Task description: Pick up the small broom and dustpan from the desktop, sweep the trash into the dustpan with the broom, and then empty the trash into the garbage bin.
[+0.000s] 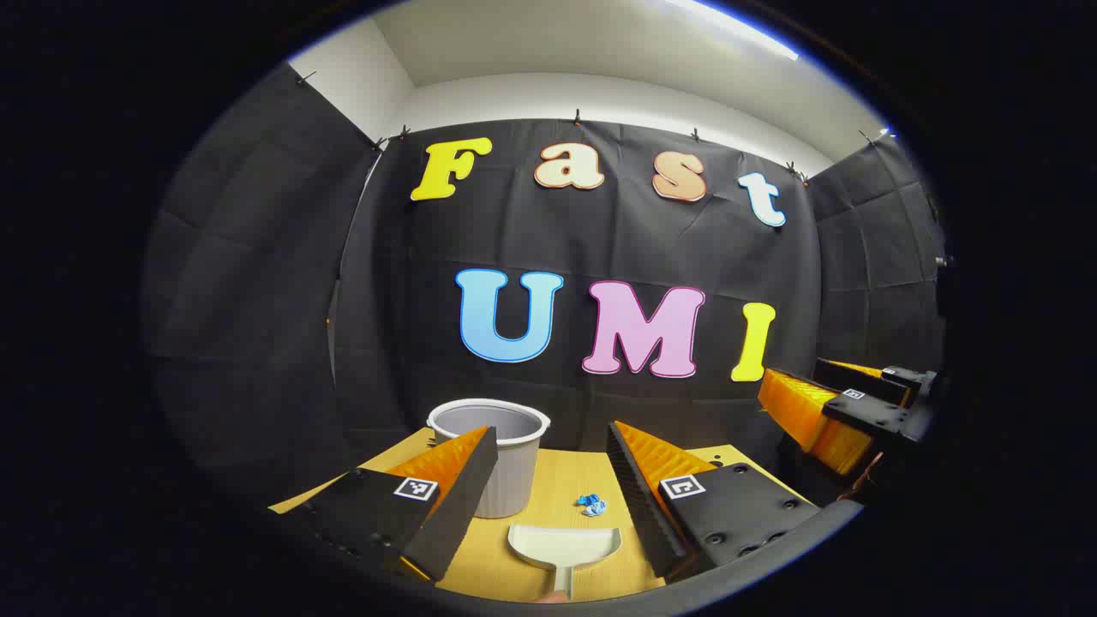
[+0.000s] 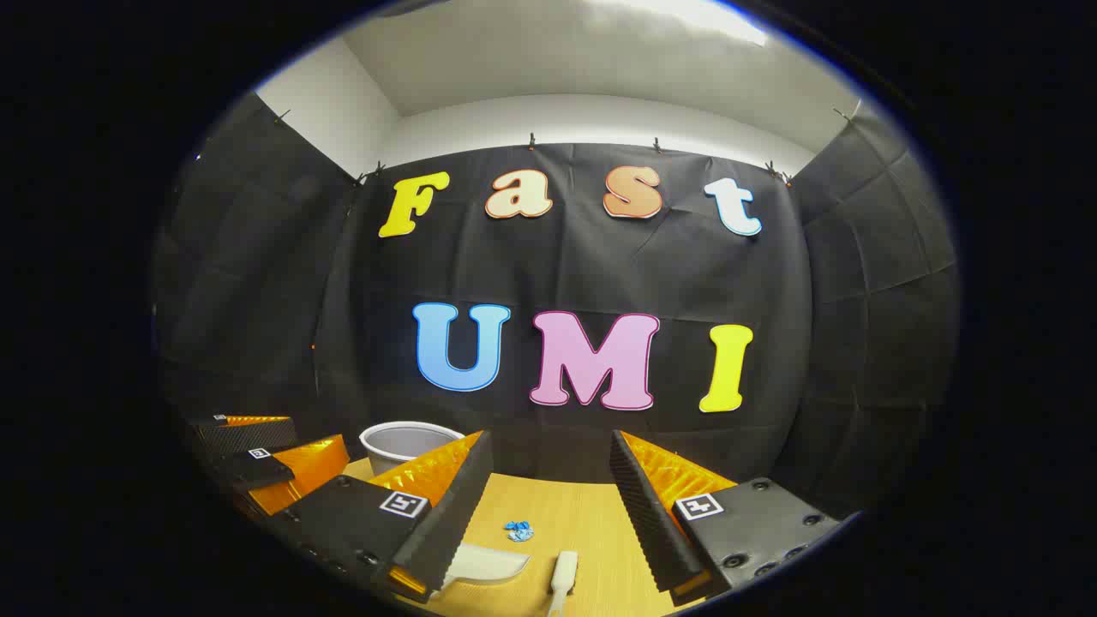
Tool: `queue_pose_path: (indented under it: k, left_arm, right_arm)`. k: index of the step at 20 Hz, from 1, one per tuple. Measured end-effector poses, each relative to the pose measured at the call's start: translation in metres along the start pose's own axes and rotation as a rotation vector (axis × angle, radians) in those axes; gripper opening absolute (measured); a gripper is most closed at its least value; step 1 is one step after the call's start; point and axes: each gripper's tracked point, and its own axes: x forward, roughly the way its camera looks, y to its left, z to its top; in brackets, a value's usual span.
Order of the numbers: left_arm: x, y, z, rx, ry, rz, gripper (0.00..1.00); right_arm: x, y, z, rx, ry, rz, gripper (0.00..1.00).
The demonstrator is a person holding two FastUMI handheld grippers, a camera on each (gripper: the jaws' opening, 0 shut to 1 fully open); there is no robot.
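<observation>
In the left gripper view, the white plastic dustpan (image 1: 563,546) lies on the light wooden desktop (image 1: 561,480) just ahead of the left gripper (image 1: 553,458), between its wide-apart, empty fingers. A small crumpled blue scrap of trash (image 1: 591,505) sits just beyond the pan. The pale grey ribbed garbage bin (image 1: 497,450) stands behind the left finger, its contents hidden.

In the right gripper view, the right gripper (image 2: 553,463) is likewise spread and empty; the white broom handle (image 2: 561,576) lies between its fingers, beside the dustpan.

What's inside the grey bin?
The garbage bin shows only a bare strip of inner wall below its rim. Its bottom is hidden by the near wall and by the left gripper, so whether anything lies inside cannot be told.
</observation>
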Motion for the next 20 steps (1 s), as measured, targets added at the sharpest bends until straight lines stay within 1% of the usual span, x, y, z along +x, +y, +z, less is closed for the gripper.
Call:
queue_pose_path:
  k: [2, 3, 5, 6, 9, 13, 14, 15, 20]
  left_arm:
    - [0.001, -0.002, 0.0, 0.004, 0.002, -0.007, 0.77]
    - [0.001, -0.002, 0.0, 0.007, 0.0, -0.011, 0.77]
    - [0.0, -0.004, 0.001, 0.014, 0.0, -0.022, 0.77]
    - [0.002, -0.005, 0.0, 0.02, 0.0, -0.026, 0.77]
    - [0.007, -0.007, -0.001, 0.056, 0.004, -0.023, 0.77]
    - [0.009, -0.015, 0.001, 0.064, -0.003, -0.05, 0.77]
    - [0.01, -0.016, 0.0, 0.066, -0.002, -0.054, 0.77]
    - [0.01, -0.018, 0.0, 0.066, -0.001, -0.058, 0.77]
    - [0.011, -0.022, -0.002, 0.062, 0.004, -0.066, 0.77]
  right_arm:
    - [-0.001, -0.004, 0.0, 0.003, -0.002, -0.012, 0.87]
    - [0.0, -0.005, 0.0, 0.004, -0.001, -0.017, 0.89]
    - [-0.001, -0.009, -0.001, 0.006, 0.002, -0.028, 0.87]
    - [0.0, -0.01, -0.003, 0.008, 0.004, -0.032, 0.89]
    - [0.0, -0.013, -0.005, 0.009, 0.014, -0.04, 0.87]
    - [-0.001, -0.019, -0.005, 0.014, 0.011, -0.054, 0.87]
    - [0.0, -0.02, -0.004, 0.016, 0.011, -0.057, 0.89]
    - [0.0, -0.022, -0.005, 0.018, 0.011, -0.061, 0.87]
    - [0.0, -0.026, -0.003, 0.017, 0.01, -0.069, 0.87]
